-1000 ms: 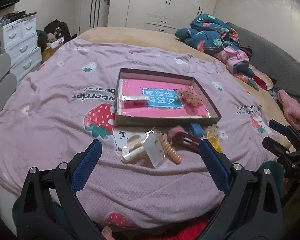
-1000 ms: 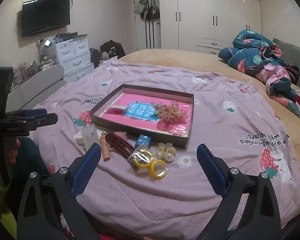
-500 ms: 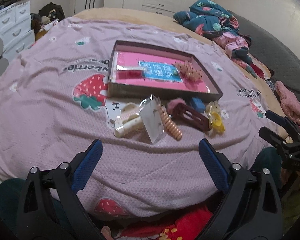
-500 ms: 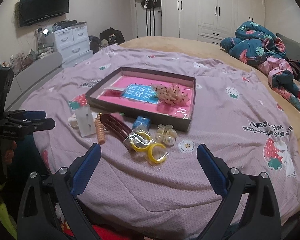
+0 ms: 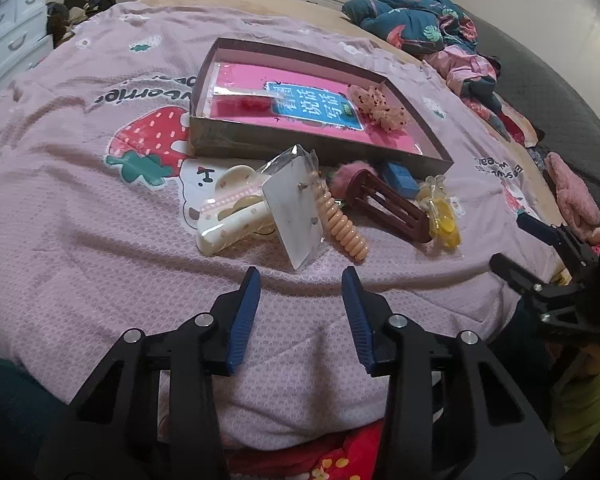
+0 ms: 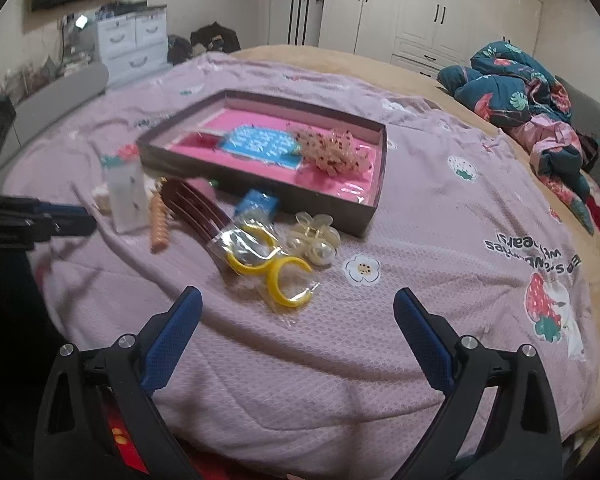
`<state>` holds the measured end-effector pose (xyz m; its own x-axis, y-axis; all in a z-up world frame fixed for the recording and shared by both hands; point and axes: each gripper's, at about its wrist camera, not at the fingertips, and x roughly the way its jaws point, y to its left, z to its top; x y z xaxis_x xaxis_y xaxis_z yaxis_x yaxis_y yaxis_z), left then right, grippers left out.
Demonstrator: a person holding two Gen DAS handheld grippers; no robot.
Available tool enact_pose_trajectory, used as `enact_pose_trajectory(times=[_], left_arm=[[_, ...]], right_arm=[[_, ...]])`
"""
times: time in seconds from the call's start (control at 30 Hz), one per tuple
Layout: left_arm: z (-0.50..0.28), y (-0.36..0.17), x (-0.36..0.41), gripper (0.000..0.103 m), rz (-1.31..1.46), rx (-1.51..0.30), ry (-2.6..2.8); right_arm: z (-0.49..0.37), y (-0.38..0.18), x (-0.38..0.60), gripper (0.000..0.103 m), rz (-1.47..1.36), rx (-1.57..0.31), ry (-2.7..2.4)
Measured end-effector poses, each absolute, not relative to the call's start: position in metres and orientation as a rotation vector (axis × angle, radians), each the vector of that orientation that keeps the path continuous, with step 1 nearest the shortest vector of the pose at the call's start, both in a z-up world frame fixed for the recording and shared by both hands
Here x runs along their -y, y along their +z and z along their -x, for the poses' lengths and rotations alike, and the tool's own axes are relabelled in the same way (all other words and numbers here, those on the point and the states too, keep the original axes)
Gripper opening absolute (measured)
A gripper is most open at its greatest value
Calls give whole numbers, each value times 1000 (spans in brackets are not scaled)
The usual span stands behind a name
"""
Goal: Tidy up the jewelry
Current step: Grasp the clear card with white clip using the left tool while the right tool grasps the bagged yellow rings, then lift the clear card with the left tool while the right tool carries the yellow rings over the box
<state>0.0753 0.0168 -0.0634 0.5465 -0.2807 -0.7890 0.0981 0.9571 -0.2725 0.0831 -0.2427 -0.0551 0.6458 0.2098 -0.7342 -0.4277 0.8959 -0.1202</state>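
Lying in a loose row on the pink strawberry-print bedspread (image 5: 80, 184) just in front of the shallow brown cardboard box (image 5: 236, 140), the cream plastic hair clip (image 5: 228, 216), clear earring card packet (image 5: 296, 216) and peach spiral hair tie (image 5: 344, 228) sit just beyond the left tongs (image 5: 300, 280). Those tongs have just been closing; they stand part-way spread, empty, touching nothing. Further right, the yellow hoops in a clear bag (image 6: 268, 268) lie just ahead of the right tongs (image 6: 296, 300), spread wide and empty.

Bare quilt (image 5: 100, 264) before clutter (tray (image 5: 320, 148) behind)
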Motion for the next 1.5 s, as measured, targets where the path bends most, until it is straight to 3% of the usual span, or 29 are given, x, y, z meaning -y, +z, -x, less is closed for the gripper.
enact_pose_trajectory(times=[0.4, 0.53, 0.6, 0.67, 0.7, 0.83, 0.93, 1.1, 1.5], left_arm=[[-91, -73, -19, 34, 235, -976, -233], [-96, -76, -16, 34, 235, -979, -241], [-99, -77, -15, 34, 235, -981, -241], [-101, -78, -14, 34, 241, -983, -240], [-103, -79, -14, 34, 243, -984, -238], [-110, -82, -13, 34, 262, -981, -235], [-114, -85, -11, 15, 266, -989, -233], [-113, -84, -8, 6, 256, -982, -231], [-96, -66, -23, 5, 237, -919, -203]], right_arm=[[-117, -84, 226, 90, 382, -832, 387], [-125, -88, 220, 82, 387, -849, 415], [-127, -93, 216, 77, 392, -861, 425], [-129, -97, 214, 55, 389, -874, 437], [-129, -97, 213, 51, 387, -877, 437], [-127, -96, 217, 45, 352, -859, 433], [-123, -94, 222, 42, 324, -851, 432], [-117, -89, 235, 41, 274, -838, 423], [-112, -81, 263, 41, 159, -843, 386]])
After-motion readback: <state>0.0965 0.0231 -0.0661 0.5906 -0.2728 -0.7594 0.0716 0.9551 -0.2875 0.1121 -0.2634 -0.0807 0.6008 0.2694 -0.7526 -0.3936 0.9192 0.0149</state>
